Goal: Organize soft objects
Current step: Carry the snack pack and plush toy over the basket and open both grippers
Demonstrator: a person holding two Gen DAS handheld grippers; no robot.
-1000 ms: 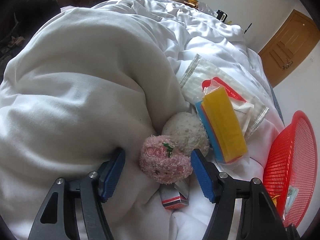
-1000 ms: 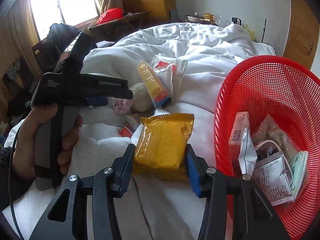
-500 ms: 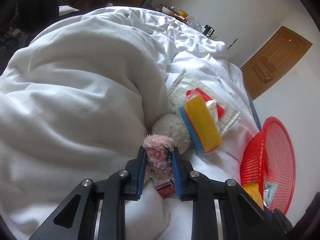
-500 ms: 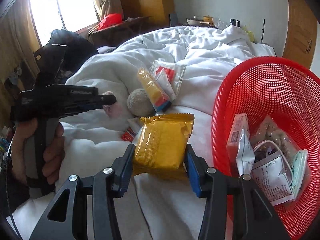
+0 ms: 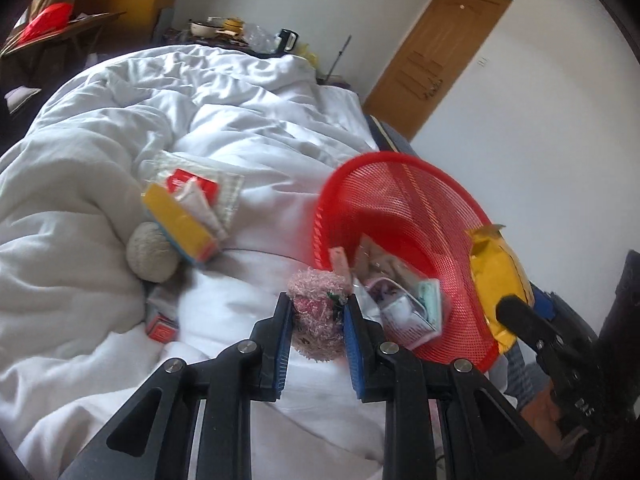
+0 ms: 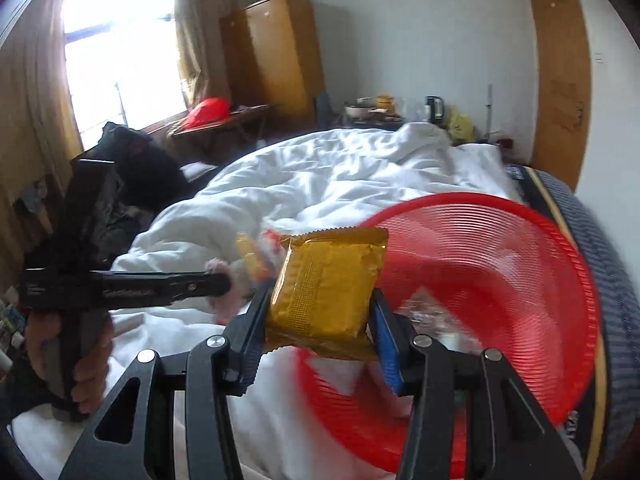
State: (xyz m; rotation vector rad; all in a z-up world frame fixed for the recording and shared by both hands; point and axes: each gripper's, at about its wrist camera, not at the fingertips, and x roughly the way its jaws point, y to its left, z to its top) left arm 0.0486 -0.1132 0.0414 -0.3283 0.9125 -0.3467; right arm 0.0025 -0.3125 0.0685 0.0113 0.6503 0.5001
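My left gripper [image 5: 318,308] is shut on a pink fluffy plush toy [image 5: 316,320] and holds it in the air just left of the red mesh basket [image 5: 400,184]. My right gripper [image 6: 318,300] is shut on a yellow foil snack packet [image 6: 326,292], lifted beside the basket [image 6: 500,272]; the packet also shows in the left wrist view [image 5: 496,276] at the basket's right rim. Several packets [image 5: 396,300] lie in the basket. A cream plush ball [image 5: 151,252] rests on the white duvet [image 5: 80,280].
A yellow-and-blue pack [image 5: 180,220] in a clear bag and a small red box [image 5: 162,330] lie on the duvet. A wooden door [image 5: 436,52], a cluttered side table [image 6: 384,112] and a wardrobe [image 6: 276,52] stand around the bed.
My left gripper closed on the pink plush, lifted it off the duvet and carried it right to the basket. My right gripper raised the yellow packet up beside the basket.
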